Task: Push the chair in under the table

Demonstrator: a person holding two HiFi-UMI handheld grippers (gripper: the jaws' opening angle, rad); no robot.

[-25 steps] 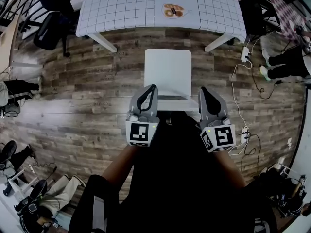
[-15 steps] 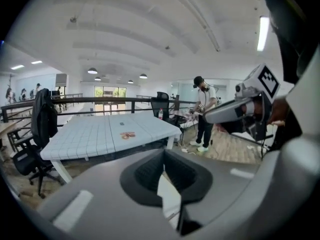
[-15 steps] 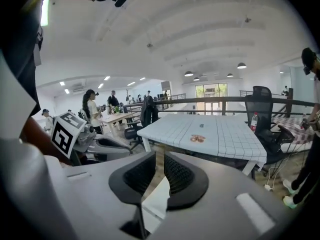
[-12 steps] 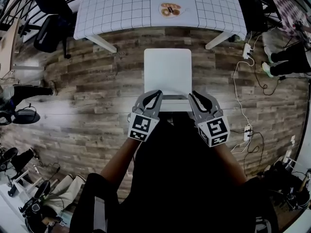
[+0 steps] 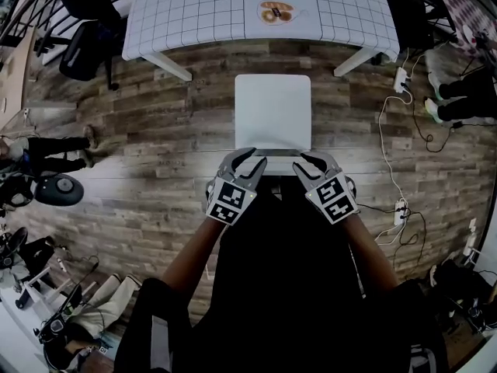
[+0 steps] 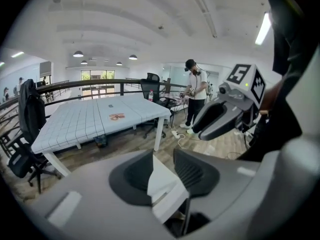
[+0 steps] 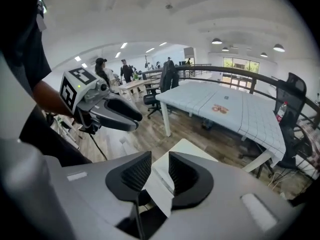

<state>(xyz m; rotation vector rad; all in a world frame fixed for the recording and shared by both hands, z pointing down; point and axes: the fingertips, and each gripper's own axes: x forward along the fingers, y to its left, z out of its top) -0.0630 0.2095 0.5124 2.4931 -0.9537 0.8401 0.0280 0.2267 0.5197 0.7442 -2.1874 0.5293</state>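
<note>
A white chair (image 5: pixel 273 111) stands on the wood floor, pulled out from the white grid-top table (image 5: pixel 194 14), with its backrest (image 5: pixel 273 155) nearest me. My left gripper (image 5: pixel 250 160) is at the backrest's left end and my right gripper (image 5: pixel 308 160) at its right end. Both sets of jaws have just been opening. In the left gripper view the backrest's top edge (image 6: pixel 165 189) lies between the parted jaws of the left gripper (image 6: pixel 162 156). The right gripper (image 7: pixel 160 161) likewise straddles the white edge (image 7: pixel 159 191). I see neither pair of pads pressing on it.
Black office chairs (image 5: pixel 78 45) stand left of the table. A power strip with cables (image 5: pixel 400 80) lies on the floor at right, near a person's legs (image 5: pixel 458 99). Another person (image 5: pixel 54 154) is at far left. An orange item (image 5: pixel 276 12) lies on the table.
Both grippers have come down and forward from above the chair to its backrest. Their jaws, shut a second ago, now stand apart around the top edge.
</note>
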